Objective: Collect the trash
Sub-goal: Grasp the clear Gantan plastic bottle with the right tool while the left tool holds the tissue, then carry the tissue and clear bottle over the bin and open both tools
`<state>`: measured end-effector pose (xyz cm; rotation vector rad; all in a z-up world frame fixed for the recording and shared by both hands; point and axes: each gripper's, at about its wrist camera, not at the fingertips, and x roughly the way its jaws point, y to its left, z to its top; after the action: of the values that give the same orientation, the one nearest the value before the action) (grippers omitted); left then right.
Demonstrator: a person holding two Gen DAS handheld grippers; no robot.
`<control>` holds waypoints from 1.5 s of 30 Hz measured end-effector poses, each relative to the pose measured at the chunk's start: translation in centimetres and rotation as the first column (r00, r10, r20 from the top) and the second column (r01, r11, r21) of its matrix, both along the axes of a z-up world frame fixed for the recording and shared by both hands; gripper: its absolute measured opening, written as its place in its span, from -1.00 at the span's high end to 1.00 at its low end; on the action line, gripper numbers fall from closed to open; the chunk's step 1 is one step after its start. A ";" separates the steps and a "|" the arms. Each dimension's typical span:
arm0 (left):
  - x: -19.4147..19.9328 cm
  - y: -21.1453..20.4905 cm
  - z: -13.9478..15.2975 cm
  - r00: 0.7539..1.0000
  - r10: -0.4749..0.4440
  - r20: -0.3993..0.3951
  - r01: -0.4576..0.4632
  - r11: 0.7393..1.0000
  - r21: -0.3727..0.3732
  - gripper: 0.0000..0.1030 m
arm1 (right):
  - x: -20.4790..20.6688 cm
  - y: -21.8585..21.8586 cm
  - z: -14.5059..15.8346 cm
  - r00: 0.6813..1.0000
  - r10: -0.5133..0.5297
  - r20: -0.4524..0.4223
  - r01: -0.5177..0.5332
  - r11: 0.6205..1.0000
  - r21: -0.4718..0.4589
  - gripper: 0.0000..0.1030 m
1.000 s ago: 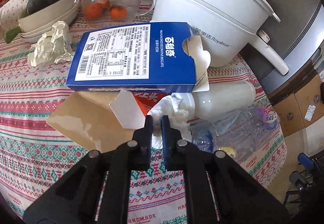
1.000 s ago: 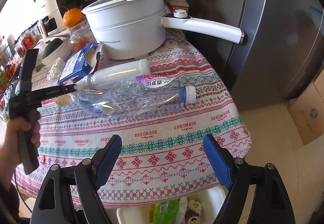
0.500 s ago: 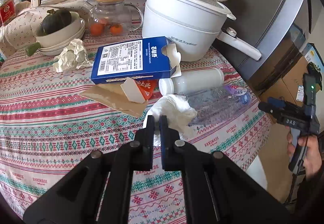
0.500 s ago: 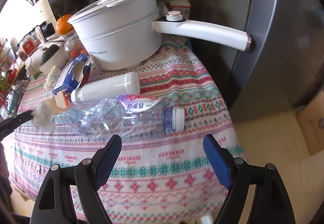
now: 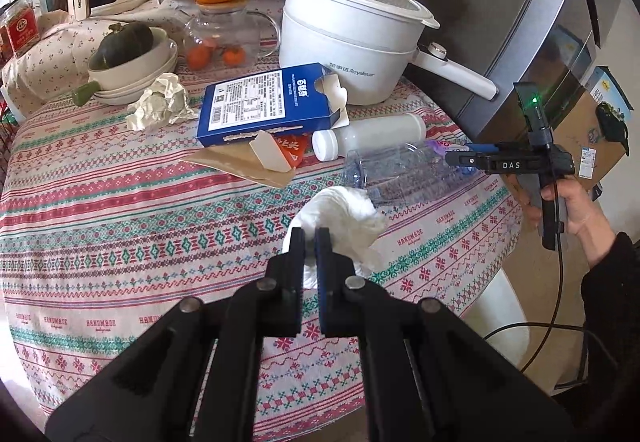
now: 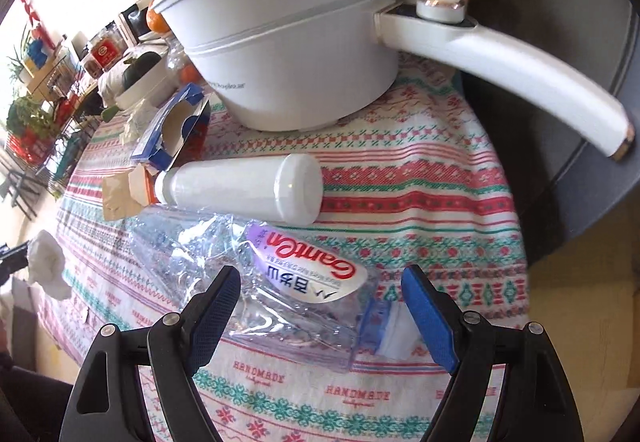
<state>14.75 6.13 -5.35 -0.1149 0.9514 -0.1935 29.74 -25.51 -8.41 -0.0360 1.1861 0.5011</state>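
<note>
My left gripper (image 5: pixel 309 238) is shut on a crumpled white tissue (image 5: pixel 345 218) and holds it above the patterned tablecloth (image 5: pixel 120 226). The tissue also shows at the far left of the right wrist view (image 6: pixel 46 266). My right gripper (image 6: pixel 320 294) is open, its blue pads on either side of a crushed clear plastic bottle (image 6: pixel 260 282) that lies on the cloth. The bottle also shows in the left wrist view (image 5: pixel 400 168). A white bottle (image 6: pixel 244 188) lies just behind it.
A blue biscuit box (image 5: pixel 272 106), a brown paper piece (image 5: pixel 240 166), a red wrapper (image 5: pixel 290 146) and a crumpled paper ball (image 5: pixel 160 102) lie on the table. A white electric pot (image 5: pixel 352 42), a glass teapot (image 5: pixel 224 38) and stacked bowls (image 5: pixel 132 62) stand behind. A fridge (image 5: pixel 540 22) is at right.
My left gripper has lifted the tissue up and back away from the table's trash. My right gripper has moved in close over the crushed bottle, staying open.
</note>
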 end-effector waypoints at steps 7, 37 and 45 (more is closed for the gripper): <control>-1.0 0.0 -0.2 1.000 0.009 -0.007 -0.009 1.000 0.027 0.88 | -3.9 1.7 0.0 0.997 0.076 -0.028 -0.076 0.997 0.002 -0.63; -4.3 3.5 -0.8 0.995 0.085 -0.056 -0.089 0.994 -0.065 0.88 | -4.9 13.5 -1.3 0.974 0.173 -0.148 -0.187 0.979 -0.085 -0.61; -4.3 3.4 -0.9 0.994 0.093 -0.056 -0.097 0.993 -0.061 0.88 | -6.7 14.5 -1.7 0.975 0.175 -0.140 -0.176 0.984 0.002 0.39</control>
<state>10.46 9.49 -6.26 -0.2248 0.9904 -0.1336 23.05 -10.98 -10.11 -0.1174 1.3293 0.6617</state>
